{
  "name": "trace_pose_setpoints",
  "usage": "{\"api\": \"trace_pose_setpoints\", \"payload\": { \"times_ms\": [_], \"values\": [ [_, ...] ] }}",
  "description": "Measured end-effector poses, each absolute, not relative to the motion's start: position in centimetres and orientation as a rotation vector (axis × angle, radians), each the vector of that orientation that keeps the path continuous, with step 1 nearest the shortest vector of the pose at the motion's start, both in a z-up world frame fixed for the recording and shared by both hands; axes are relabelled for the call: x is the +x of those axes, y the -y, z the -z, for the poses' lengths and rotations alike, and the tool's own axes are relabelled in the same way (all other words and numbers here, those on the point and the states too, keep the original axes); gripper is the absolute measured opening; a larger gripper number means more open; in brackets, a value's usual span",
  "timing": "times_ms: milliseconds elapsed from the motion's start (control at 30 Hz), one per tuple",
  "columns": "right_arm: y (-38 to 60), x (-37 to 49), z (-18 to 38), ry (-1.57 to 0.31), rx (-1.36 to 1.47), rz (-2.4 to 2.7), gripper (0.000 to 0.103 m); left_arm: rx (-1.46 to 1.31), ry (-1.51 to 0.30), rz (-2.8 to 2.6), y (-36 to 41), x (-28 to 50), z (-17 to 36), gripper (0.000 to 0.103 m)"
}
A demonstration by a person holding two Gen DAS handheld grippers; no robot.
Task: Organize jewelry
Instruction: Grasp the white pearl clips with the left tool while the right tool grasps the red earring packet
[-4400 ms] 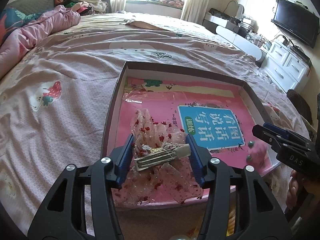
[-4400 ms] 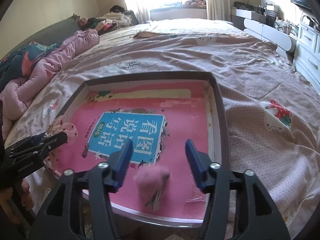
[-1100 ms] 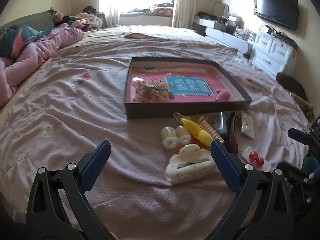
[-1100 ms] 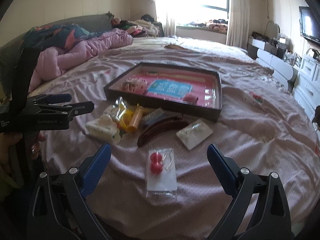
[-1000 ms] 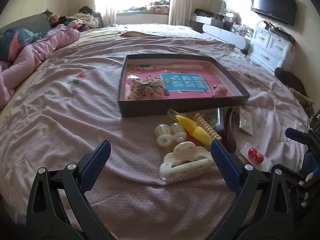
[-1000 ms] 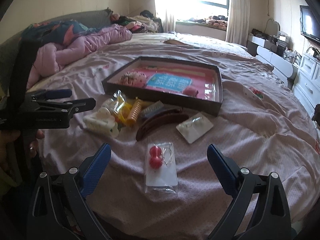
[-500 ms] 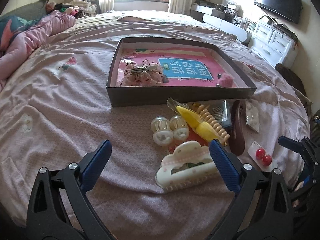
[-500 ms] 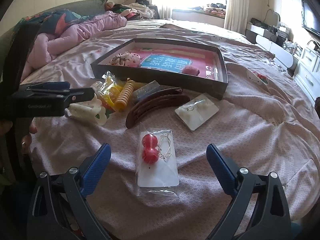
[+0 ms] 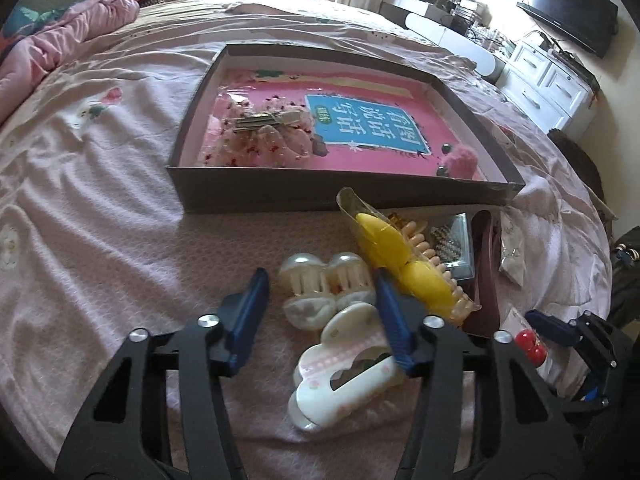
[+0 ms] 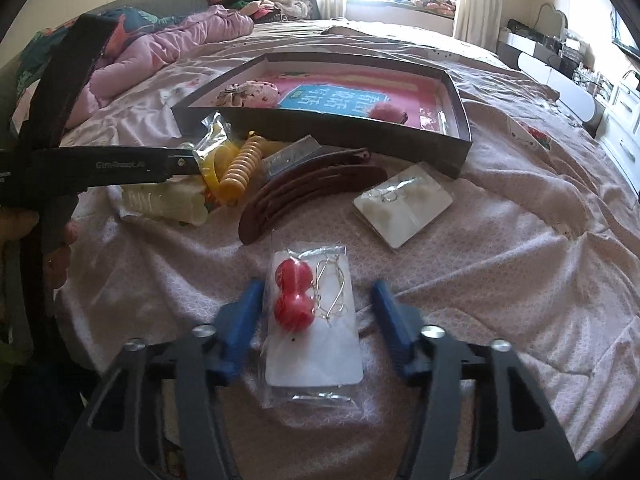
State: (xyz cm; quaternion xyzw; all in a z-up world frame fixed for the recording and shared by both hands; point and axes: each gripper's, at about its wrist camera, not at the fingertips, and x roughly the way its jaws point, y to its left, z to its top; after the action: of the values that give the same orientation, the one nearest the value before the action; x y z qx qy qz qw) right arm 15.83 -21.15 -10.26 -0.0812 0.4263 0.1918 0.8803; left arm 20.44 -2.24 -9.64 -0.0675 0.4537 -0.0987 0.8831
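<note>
My left gripper hangs low over the bed, its jaws closing around two pearl-coloured claw clips. A gap still shows beside its left blue finger, and a white cloud-shaped claw clip lies just below. The right gripper is closing around a clear packet of red ball earrings, with a gap at each pad. Behind both stands a dark shallow box with a pink book, a sequinned bow clip and a pink pompom inside.
Between the box and the grippers lie a yellow piece in plastic, a beige spiral clip, a brown banana clip and a white earring card. A pink quilt is bunched at the far left, and white drawers stand at the right.
Both grippers have sunk closer to the bed and their jaws have narrowed from wide open. The left now frames the pearl clips and the right frames the red earring packet.
</note>
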Motion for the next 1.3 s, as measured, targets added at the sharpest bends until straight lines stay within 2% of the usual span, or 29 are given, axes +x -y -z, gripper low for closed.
{"api": "trace_pose_setpoints", "payload": {
  "times_ms": [33,133,833,1300],
  "values": [
    [21.1,15.9,10.3,-0.888,-0.168,-0.409,0.040,-0.135,-0.944,0.205,2.4,20.5,9.7,0.039],
    [21.1,15.7,10.2,-0.877,-0.177,-0.411,0.039,-0.128,-0.941,0.208,2.5,20.6,9.6,0.039],
    [20.8,15.1,6.1,-0.714,-0.100,-0.485,0.039,-0.218,-0.836,0.126,-3.4,19.3,6.5,0.039],
    [18.6,18.2,1.9,-0.613,-0.099,-0.527,0.039,-0.224,-0.746,0.092,-4.9,19.2,4.1,0.039]
  ]
}}
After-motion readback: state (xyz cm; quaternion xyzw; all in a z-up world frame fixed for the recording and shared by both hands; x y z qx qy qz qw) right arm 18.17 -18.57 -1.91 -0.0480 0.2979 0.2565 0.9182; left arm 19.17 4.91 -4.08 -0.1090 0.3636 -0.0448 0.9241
